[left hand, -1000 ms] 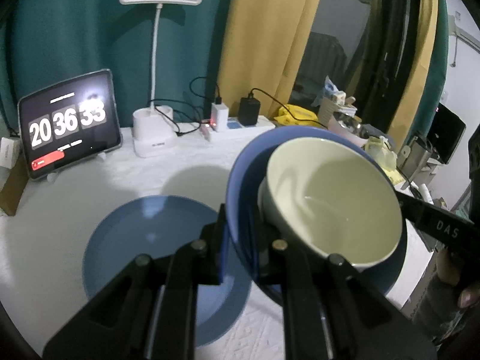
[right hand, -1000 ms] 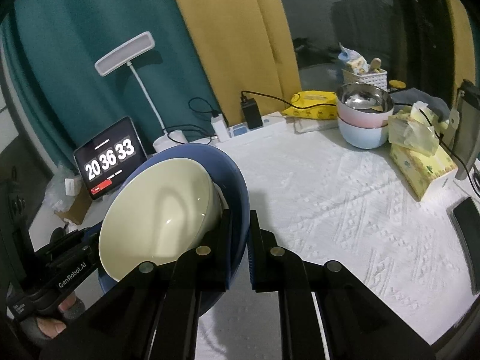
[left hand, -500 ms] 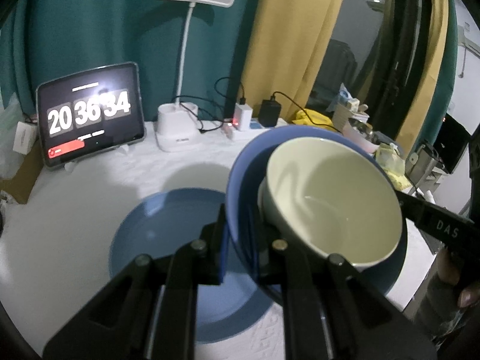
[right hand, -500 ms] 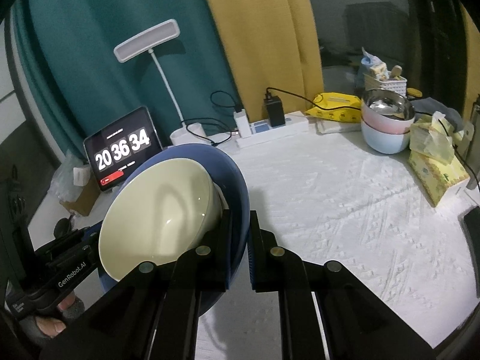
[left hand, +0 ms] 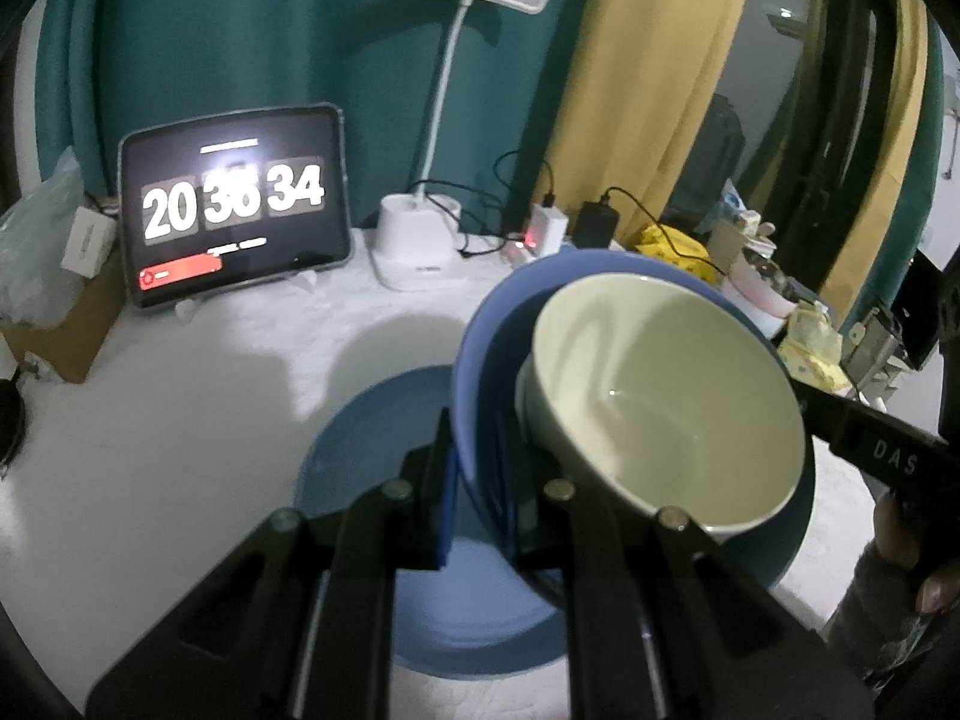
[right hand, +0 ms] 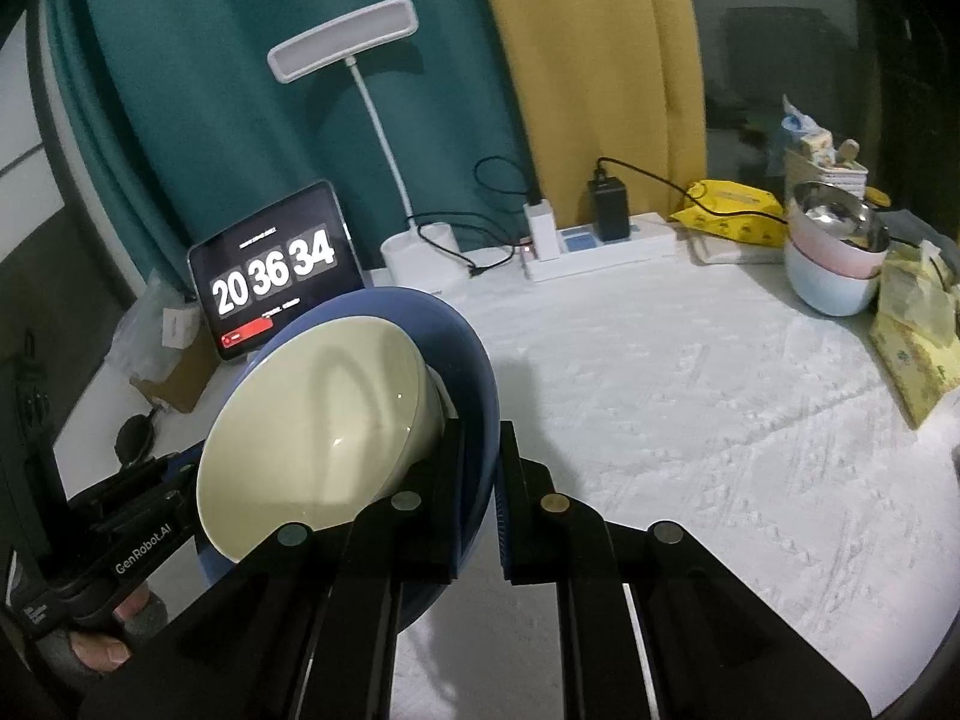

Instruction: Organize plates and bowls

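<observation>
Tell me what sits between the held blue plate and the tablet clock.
In the left wrist view, only bare white tablecloth lies between the held blue plate and the tablet clock; nothing stands there.

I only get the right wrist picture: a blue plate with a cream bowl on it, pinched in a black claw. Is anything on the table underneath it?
Observer: Yes. The left wrist view shows a second blue plate lying flat on the white table, lower than the held blue plate and partly hidden behind it.
Visitor: Does the other claw grip the plate too? I only see its body.
Observer: It does. The left claw is shut on the held plate's rim, one finger on each face, with the cream bowl just to its right.
</observation>
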Available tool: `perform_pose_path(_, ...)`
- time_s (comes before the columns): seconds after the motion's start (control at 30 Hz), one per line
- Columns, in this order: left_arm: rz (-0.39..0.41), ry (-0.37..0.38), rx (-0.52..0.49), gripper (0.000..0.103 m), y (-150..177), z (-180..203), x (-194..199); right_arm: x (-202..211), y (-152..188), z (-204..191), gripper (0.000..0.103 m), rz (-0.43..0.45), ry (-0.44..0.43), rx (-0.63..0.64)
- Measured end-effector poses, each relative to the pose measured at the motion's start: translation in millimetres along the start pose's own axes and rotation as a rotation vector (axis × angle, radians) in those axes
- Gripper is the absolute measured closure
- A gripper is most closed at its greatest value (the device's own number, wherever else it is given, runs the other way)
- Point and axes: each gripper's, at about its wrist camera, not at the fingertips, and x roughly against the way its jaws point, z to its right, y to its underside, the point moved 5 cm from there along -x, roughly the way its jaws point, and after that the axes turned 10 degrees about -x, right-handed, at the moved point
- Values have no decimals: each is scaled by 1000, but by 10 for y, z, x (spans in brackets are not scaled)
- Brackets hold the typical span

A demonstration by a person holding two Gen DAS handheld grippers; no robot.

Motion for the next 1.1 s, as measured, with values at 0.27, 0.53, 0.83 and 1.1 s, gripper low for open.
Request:
perform_pose_path(0.27, -17, -28, 26, 92, 48, -229, -83, -227, -2, -157, 92, -32, -23, 16)
perform_pose_path(0.53, -43, -43, 52, 92, 93, -400, -210, -463, 12, -260, 92, -69, -34, 29)
perform_pose_path(0.83, -59, -58, 58, 92, 112, -473, -304, -644, 21, -285, 92, -94, -39, 31)
perform_pose_path(1.1, -57, -73, 49, 92, 82, -464, -322, -726, -6, -258, 92, -107, -36, 23)
